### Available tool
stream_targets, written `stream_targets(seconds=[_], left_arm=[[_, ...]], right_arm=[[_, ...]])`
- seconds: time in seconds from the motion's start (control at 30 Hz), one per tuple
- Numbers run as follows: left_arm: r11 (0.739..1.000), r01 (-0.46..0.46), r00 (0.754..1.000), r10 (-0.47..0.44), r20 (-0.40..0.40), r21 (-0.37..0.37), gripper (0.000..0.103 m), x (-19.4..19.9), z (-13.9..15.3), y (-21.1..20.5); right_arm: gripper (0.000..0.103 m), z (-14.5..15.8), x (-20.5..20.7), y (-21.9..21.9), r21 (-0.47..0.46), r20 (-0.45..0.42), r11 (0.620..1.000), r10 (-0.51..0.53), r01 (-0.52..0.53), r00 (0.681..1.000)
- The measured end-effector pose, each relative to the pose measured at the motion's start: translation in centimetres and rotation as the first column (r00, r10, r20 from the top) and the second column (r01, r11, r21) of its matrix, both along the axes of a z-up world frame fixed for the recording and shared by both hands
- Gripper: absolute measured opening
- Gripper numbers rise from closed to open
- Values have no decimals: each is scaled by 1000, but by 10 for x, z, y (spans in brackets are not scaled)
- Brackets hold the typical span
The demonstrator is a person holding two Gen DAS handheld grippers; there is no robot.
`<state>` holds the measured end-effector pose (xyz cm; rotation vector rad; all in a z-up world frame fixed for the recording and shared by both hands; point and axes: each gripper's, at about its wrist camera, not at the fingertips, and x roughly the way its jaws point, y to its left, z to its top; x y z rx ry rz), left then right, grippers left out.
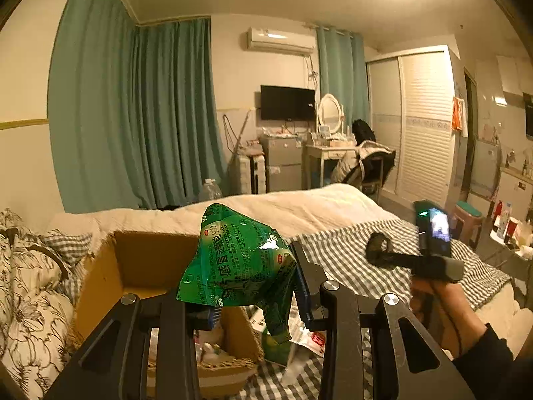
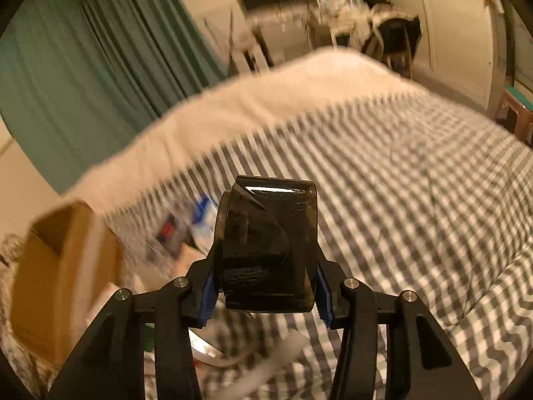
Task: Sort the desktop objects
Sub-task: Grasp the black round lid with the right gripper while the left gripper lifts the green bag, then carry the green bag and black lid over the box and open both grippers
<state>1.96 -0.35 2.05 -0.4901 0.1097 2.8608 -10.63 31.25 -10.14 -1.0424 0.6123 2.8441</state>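
Black left tongs (image 1: 246,300) clamped on a crumpled green packet (image 1: 236,260), held up over the open carton (image 1: 146,260). Packet's long axis slanted, top pointing up and away toward the bed's far edge. Right tongs (image 2: 266,296) closed on a black tape roll (image 2: 269,246), pads (image 2: 207,300) pressing both flat sides, hole axis running across between them; blurred view. Carton mostly hollow as far as visible; beside it a woven basket (image 1: 213,366) with small pale items, unclear. Papers and packets (image 1: 306,333) loose on the checked sheet (image 2: 399,200). Plenty of bare sheet to the right; white blanket (image 2: 266,93) beyond.
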Motion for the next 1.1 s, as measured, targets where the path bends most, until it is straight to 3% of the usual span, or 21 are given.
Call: stream_targets(seconds=[0.3,0.57,0.83,1.1], left_arm=[[998,-66,996,67,-51,14,36,-1,8,-31],[989,-146,985,147,-90,23,36,-4,11,-60],[973,-224,971,227,-81,49,36,-15,8,-97],[962,-261,962,266,-65,77,36,-21,12,-116]], right_arm=[[47,67,39,-21,17,-257,999,-35,40,966],[47,105,64,-64,64,-410,998,35,-9,912],[47,128,80,-136,149,-468,980,190,-135,863],[47,123,74,-187,228,-476,956,276,-185,835]])
